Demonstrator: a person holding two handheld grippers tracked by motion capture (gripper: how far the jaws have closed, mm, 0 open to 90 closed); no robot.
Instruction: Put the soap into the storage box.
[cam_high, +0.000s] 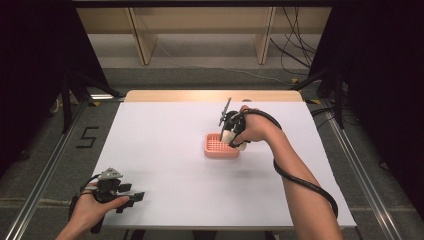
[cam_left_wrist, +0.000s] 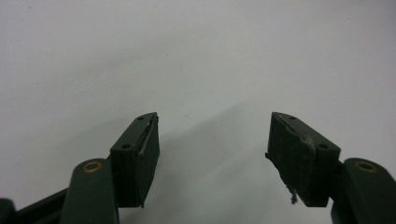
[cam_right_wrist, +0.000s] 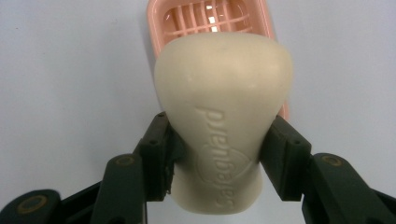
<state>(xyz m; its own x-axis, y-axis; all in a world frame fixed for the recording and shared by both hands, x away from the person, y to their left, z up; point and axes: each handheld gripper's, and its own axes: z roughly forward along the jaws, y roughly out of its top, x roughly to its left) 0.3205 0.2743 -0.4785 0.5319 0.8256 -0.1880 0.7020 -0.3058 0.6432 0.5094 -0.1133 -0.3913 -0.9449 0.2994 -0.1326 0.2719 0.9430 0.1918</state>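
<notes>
Cream soap (cam_right_wrist: 223, 116) is clamped between the right gripper's (cam_right_wrist: 219, 154) jaws, above the pink dish (cam_right_wrist: 161, 28); left gripper (cam_left_wrist: 212, 149) is held open, empty.

White-topped counter (cam_high: 165, 165) with a light wood edge at the far side. Grey floor (cam_high: 200, 75) around it, a black "5" (cam_high: 87, 136) marked on it at left. Metal rails (cam_high: 45, 170) run along both sides. Light wooden shelving legs (cam_high: 142, 37) stand at the back, black cables (cam_high: 295, 45) loose on the floor at right. Dark curtains (cam_high: 30, 60) on both sides. Light is even.
</notes>
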